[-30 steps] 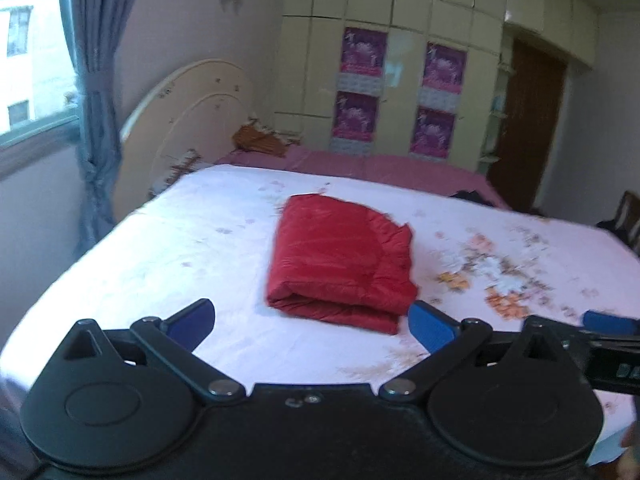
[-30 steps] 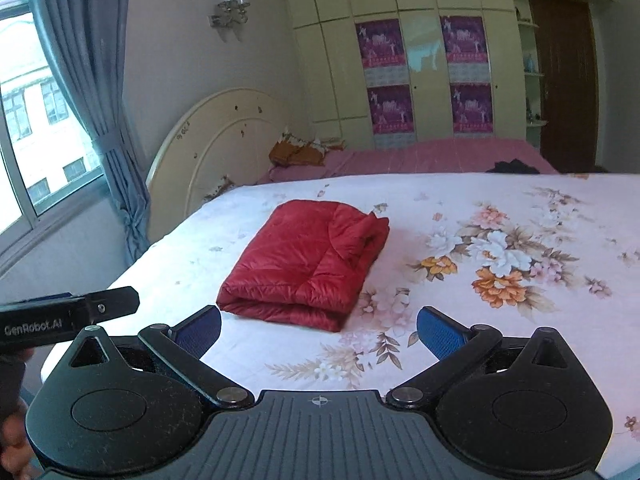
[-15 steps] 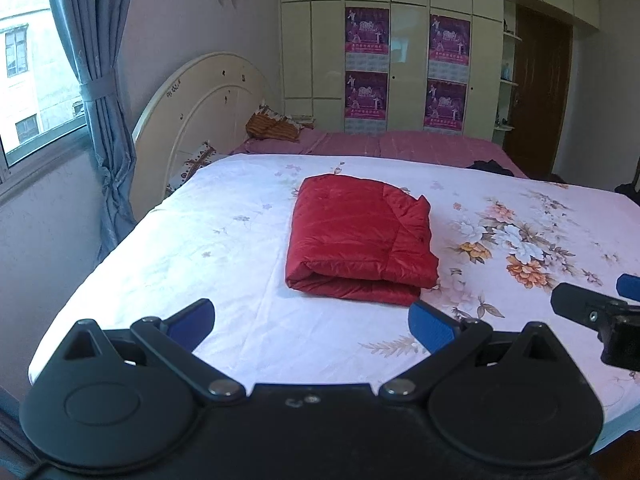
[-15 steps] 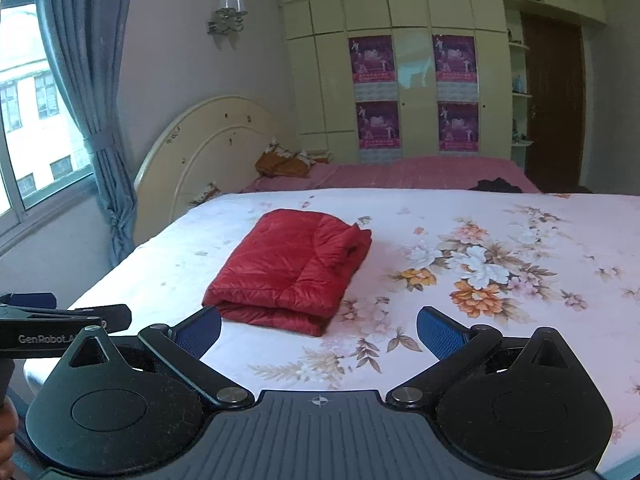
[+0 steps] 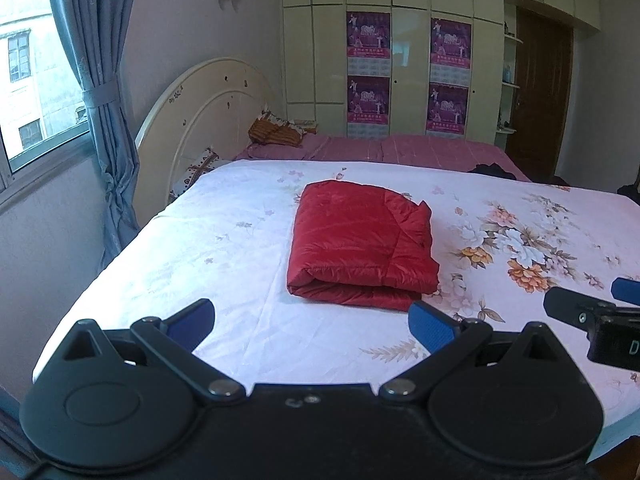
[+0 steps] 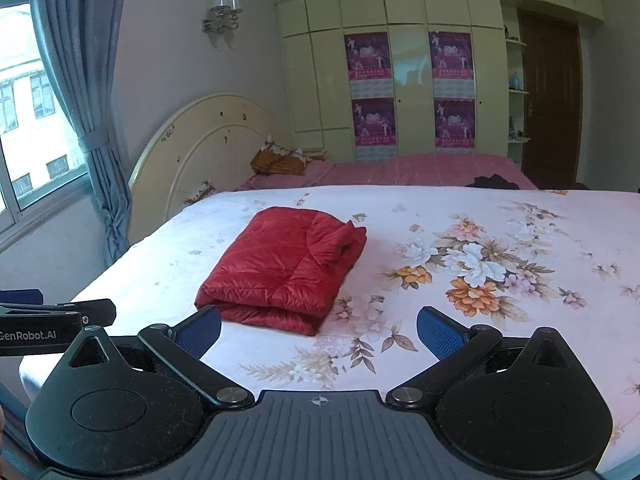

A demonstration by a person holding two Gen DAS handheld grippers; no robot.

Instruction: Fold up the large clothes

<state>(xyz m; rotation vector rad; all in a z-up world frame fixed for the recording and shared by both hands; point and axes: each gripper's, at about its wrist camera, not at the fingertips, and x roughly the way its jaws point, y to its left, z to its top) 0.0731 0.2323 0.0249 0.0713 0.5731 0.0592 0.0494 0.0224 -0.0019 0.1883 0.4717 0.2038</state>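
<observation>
A red quilted jacket [image 5: 360,244] lies folded into a thick rectangle on the white floral bedsheet [image 5: 224,248]. It also shows in the right wrist view [image 6: 284,268]. My left gripper [image 5: 310,326] is open and empty, held near the bed's front edge, short of the jacket. My right gripper [image 6: 318,334] is open and empty, also at the front edge, to the right of the left one. Each gripper appears at the side of the other's view: the right one [image 5: 592,312], the left one [image 6: 52,316].
A cream headboard [image 6: 200,148] stands at the left end of the bed. Behind the bed is a pink-covered bed [image 6: 408,168] with a brown cushion [image 6: 280,160]. A window with blue curtains [image 5: 96,92] is at the left. Wardrobes and a brown door [image 6: 552,100] line the back wall.
Both grippers have drawn back from the jacket and levelled out. The folded jacket has not moved. Both stay open.
</observation>
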